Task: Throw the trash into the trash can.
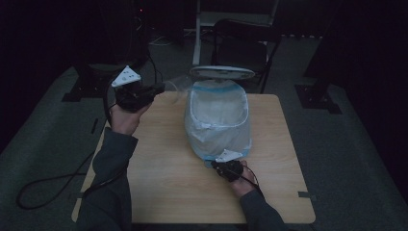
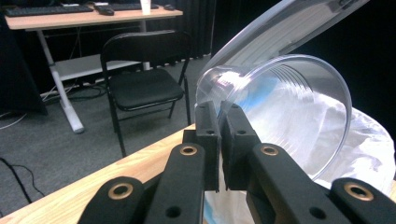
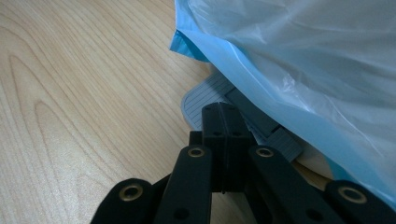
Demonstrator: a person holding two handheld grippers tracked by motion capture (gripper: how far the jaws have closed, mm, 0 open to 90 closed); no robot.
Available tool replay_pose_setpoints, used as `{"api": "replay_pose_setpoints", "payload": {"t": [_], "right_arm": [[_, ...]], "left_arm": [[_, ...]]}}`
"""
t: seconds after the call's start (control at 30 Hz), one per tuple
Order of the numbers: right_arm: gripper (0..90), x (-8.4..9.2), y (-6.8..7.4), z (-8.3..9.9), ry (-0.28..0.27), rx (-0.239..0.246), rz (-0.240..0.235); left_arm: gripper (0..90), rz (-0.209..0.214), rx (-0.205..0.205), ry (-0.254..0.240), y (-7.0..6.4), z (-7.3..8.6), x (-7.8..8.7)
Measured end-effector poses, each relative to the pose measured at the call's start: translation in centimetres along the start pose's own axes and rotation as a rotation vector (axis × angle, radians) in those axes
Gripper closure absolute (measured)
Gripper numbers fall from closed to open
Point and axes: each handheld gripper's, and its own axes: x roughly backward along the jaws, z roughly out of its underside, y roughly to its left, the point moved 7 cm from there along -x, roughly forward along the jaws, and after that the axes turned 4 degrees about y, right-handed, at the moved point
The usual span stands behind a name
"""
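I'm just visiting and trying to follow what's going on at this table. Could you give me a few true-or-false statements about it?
1. The left gripper pinches the wall of a clear plastic cup. True.
2. The bin on the table has its lid closed. False: the lid stands raised.
3. The right gripper rests shut on the bin's pedal. True.
4. The bin is lined with a black bag. False: the bag is pale and see-through, blue at its edge.
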Motion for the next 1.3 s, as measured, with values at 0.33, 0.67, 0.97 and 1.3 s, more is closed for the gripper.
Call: {"api": "replay_pose_setpoints", "payload": {"t": [0.33,0.67,0.97,1.3], "right_arm": [[90.0,0.0,0.0,0.0,-0.001,0.0,-0.003],[90.0,0.0,0.0,0.0,-0.002,-0.006,-0.006],[90.0,0.0,0.0,0.0,0.001,-0.004,-0.006],[90.0,0.0,0.0,0.0,0.001,-0.003,-0.006]], "left_arm": [[87.3,0.026,-0.016,-0.001,-1.2,-0.9,-0.9],[87.3,0.046,-0.025,0.006,-2.0,-1.4,-1.8],[87.3,0.068,-0.024,0.014,-2.8,-1.5,-2.9],[87.2,0.086,-0.027,0.022,-3.6,-1.6,-4.0]]}}
